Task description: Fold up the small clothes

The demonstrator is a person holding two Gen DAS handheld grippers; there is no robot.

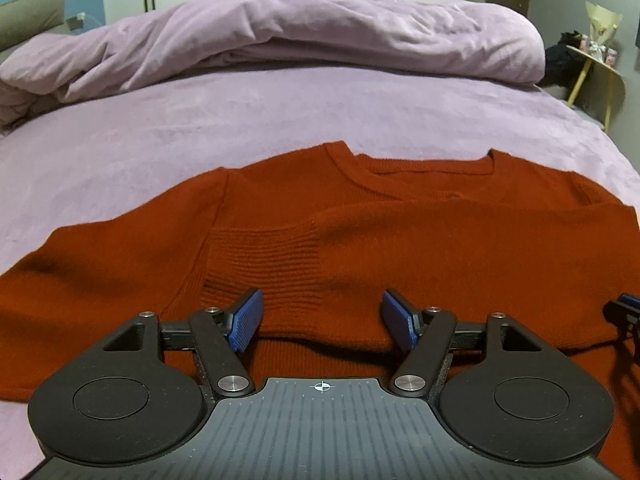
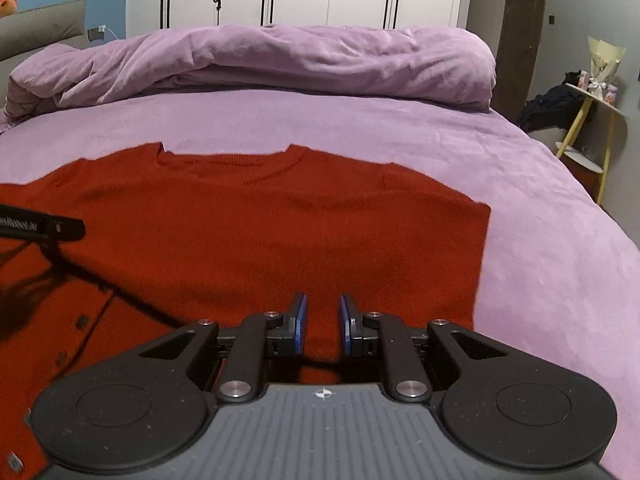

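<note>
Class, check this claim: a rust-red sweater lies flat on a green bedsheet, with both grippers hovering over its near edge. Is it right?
Not quite: the bedsheet is purple, not green, as the right wrist view shows. The rust-red sweater does lie flat on it, under the left gripper and right gripper.

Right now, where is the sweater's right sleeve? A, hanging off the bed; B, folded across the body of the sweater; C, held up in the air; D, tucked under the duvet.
B: the ribbed cuff lies flat across the chest of the rust-red sweater, just ahead of the left gripper's open fingers.
</note>
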